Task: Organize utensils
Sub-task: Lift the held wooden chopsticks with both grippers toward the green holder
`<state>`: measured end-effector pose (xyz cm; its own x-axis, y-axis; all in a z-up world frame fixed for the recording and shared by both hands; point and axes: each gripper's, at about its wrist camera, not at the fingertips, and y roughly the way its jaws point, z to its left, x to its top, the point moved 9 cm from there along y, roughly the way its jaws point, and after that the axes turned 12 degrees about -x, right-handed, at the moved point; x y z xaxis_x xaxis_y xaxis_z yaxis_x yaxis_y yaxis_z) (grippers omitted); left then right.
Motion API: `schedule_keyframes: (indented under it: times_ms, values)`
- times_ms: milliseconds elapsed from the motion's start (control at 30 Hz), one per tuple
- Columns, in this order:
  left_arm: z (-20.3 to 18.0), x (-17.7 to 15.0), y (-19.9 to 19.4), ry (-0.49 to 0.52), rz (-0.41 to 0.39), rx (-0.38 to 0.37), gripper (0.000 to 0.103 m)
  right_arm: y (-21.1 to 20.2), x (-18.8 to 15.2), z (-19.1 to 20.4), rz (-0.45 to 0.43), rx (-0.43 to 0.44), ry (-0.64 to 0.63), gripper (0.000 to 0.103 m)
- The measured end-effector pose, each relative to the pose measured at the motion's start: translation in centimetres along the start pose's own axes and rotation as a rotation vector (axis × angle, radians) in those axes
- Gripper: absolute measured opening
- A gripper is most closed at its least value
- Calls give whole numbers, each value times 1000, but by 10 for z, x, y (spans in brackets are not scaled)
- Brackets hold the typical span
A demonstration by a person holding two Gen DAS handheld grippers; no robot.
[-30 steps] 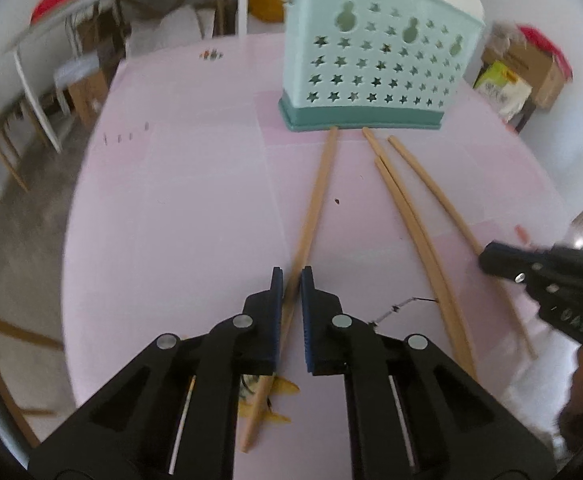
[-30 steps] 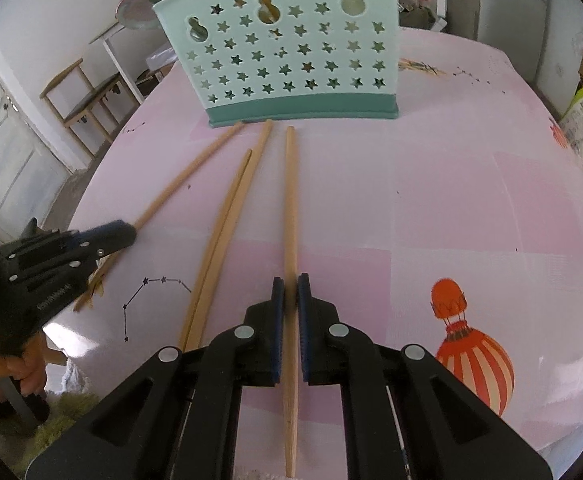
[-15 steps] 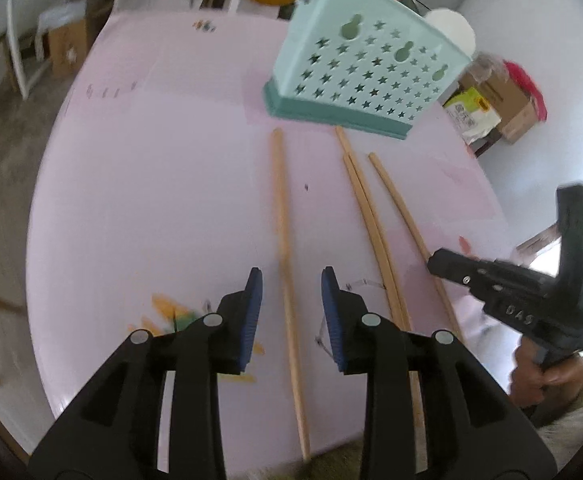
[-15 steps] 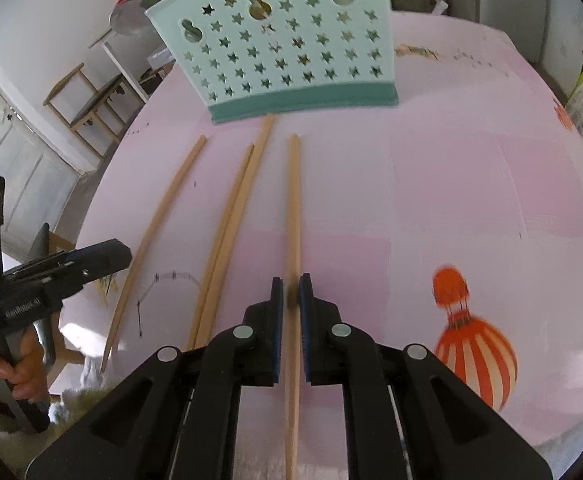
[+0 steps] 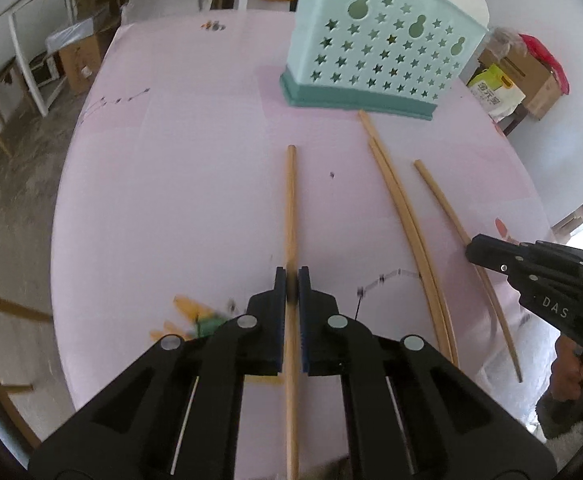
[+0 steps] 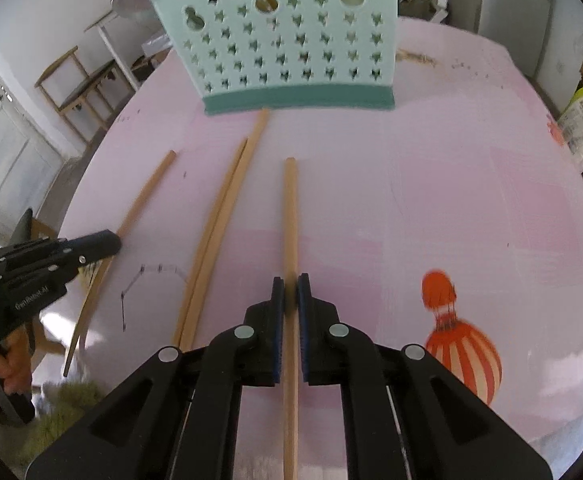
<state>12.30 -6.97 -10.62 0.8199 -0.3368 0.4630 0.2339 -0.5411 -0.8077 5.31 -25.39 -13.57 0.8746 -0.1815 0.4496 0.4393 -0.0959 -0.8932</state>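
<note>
**One chopstick clamped in each gripper, holder ahead**

The pick-up step is judged to be in hand. In the left wrist view, the left gripper is seen clamped on a chopstick that runs between its fingers toward 12 o'clock. In the right wrist view, the right gripper is likewise closed on another chopstick, also pointing to 12 o'clock. A pair of chopsticks lies on the pink table between the two held ones, at about 11 o'clock from the right gripper. Farther off, the mint utensil holder stands at 12 o'clock, apart from both held tips. The next move is judged to call for lifting each stick, tipping it upright, and lowering it into the holder's open top.
</note>
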Motion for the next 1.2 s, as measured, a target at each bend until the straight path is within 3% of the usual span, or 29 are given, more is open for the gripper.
schedule_keyframes:
  times_ms: [67, 133, 233, 300, 333, 367, 400, 433, 567, 700, 1200]
  values:
    - [-1, 1, 2, 26, -5, 14, 8, 1, 1, -1, -2, 2, -11, 9]
    - [-4, 7, 7, 65, -9, 45, 21, 4, 7, 2, -8, 2, -16, 15]
    - [-9, 20, 17, 137, -13, 93, 29, 10, 18, 10, -35, -1, -33, 17]
    - [-9, 27, 22, 166, -25, 128, 29, 13, 27, 13, -55, -9, -38, 15]
    - [-9, 29, 23, 170, -30, 135, 27, 14, 28, 14, -53, -13, -39, 8]
    - [-8, 30, 22, 164, -31, 140, 22, 15, 29, 14, -48, -12, -41, 7]
    - [-7, 29, 20, 157, -31, 143, 11, 13, 26, 12, -44, -8, -40, 7]
    - [-5, 28, 18, 149, -28, 148, 8, 12, 25, 12, -40, -7, -40, 7]
    - [-5, 23, 15, 151, -19, 173, 8, 8, 16, 9, -34, -6, -32, 7]
    - [-5, 32, 22, 174, -20, 198, 17, 12, 23, 10, -35, 6, -31, 8]
    - [-6, 38, 25, 161, -19, 223, 15, 13, 27, 14, -48, -9, -48, 7]
